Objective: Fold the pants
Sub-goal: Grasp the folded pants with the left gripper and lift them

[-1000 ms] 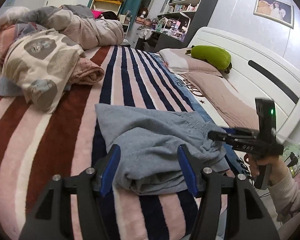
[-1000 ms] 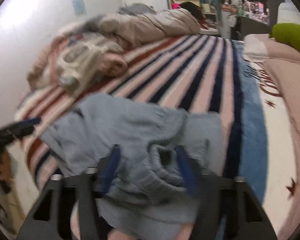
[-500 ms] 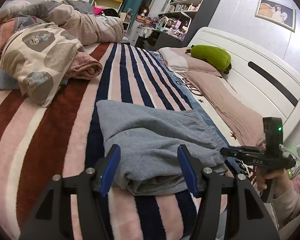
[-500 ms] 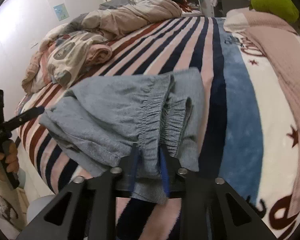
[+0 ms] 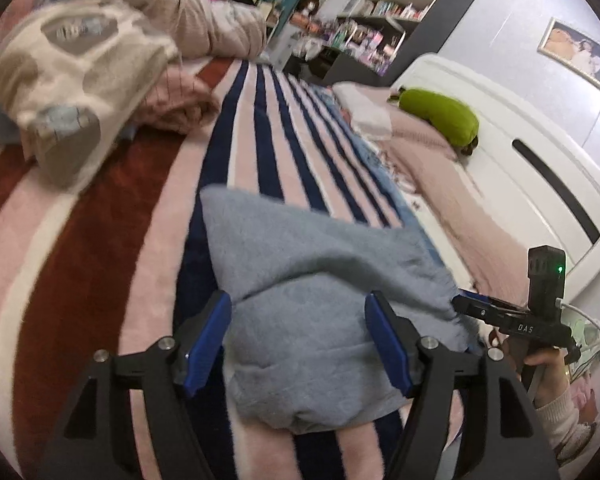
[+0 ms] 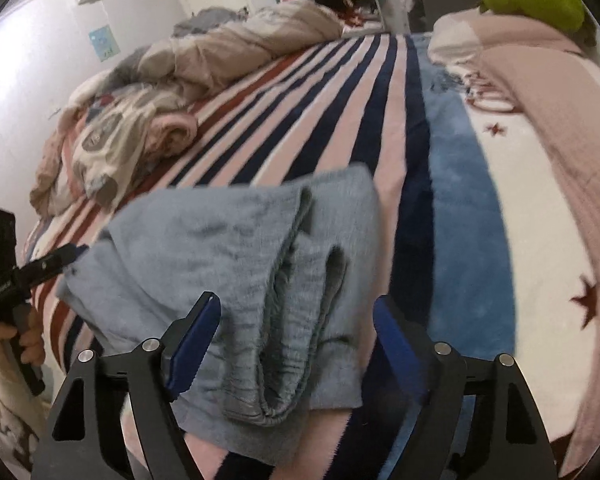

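Note:
The grey-blue pants [image 5: 312, 312] lie folded in a thick bundle on the striped blanket near the bed's front edge. In the right wrist view the pants [image 6: 236, 272] show their elastic waistband folds toward me. My left gripper [image 5: 300, 336] is open, its blue pads on either side of the bundle's near end, holding nothing. My right gripper [image 6: 296, 336] is open just above the waistband end. It also shows in the left wrist view [image 5: 460, 304], at the pants' right edge, and the left gripper shows in the right wrist view [image 6: 72, 254] at their left edge.
The striped blanket [image 5: 100, 240] covers the bed. A pile of quilts and clothes [image 5: 80, 80] sits at the far left. Pink pillows and a green plush [image 5: 440, 116] lie by the white headboard [image 5: 540, 184] on the right. Shelves stand beyond the bed.
My right gripper was shut on the waistband half a second ago and has opened, letting the pants drop onto the bed. My left gripper has moved closer over the bundle.

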Demonstrator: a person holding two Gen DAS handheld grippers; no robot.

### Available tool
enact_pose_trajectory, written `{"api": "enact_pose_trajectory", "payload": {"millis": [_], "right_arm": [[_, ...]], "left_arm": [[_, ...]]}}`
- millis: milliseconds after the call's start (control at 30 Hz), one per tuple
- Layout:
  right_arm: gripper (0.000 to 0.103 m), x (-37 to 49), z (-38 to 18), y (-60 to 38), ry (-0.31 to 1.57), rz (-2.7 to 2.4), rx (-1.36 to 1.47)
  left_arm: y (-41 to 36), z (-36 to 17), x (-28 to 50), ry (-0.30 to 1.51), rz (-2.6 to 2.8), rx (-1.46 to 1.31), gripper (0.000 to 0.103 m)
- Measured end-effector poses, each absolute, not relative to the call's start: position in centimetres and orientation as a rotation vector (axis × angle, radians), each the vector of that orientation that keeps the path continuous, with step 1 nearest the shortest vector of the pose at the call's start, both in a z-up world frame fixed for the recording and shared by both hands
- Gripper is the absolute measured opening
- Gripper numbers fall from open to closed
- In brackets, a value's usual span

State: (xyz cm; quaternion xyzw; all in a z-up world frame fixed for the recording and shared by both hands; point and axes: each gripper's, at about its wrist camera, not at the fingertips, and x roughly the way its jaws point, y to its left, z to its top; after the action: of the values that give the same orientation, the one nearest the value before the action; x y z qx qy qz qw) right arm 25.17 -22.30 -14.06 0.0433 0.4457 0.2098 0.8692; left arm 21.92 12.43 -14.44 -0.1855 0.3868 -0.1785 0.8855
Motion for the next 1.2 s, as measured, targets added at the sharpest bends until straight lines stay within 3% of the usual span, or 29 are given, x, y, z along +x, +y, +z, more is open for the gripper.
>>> {"api": "enact_pose_trajectory", "payload": {"millis": [267, 500, 600, 767, 867, 1200], "right_arm": [[0.076, 25.7, -17.5, -24.0, 0.991, 0.520, 0.255], [0.058, 26.2, -17.6, -23.8, 1.002, 0.602, 0.283], [0.042, 26.0, -17.4, -23.4, 0.988, 0.618, 0.263], [0.031, 25.3, -16.1, -22.9, 0.930, 0.605, 0.247], [0.029, 24.9, -14.5, -22.4, 0.889, 0.608, 0.245], [0.028, 23.9, -9.1, -14.6, 0.802, 0.717, 0.193]], "left_arm": [[12.4, -17.9, 22.3, 0.910, -0.417, -0.387, 0.066], [12.0, -18.0, 24.1, 0.924, -0.477, -0.469, 0.066], [11.3, -18.0, 24.8, 0.922, -0.462, -0.461, 0.049], [11.3, -16.7, 24.5, 0.873, -0.431, -0.458, 0.028], [11.5, -15.0, 24.0, 0.828, -0.421, -0.429, 0.023], [19.2, -8.8, 20.3, 0.685, -0.298, -0.378, 0.022]]}}
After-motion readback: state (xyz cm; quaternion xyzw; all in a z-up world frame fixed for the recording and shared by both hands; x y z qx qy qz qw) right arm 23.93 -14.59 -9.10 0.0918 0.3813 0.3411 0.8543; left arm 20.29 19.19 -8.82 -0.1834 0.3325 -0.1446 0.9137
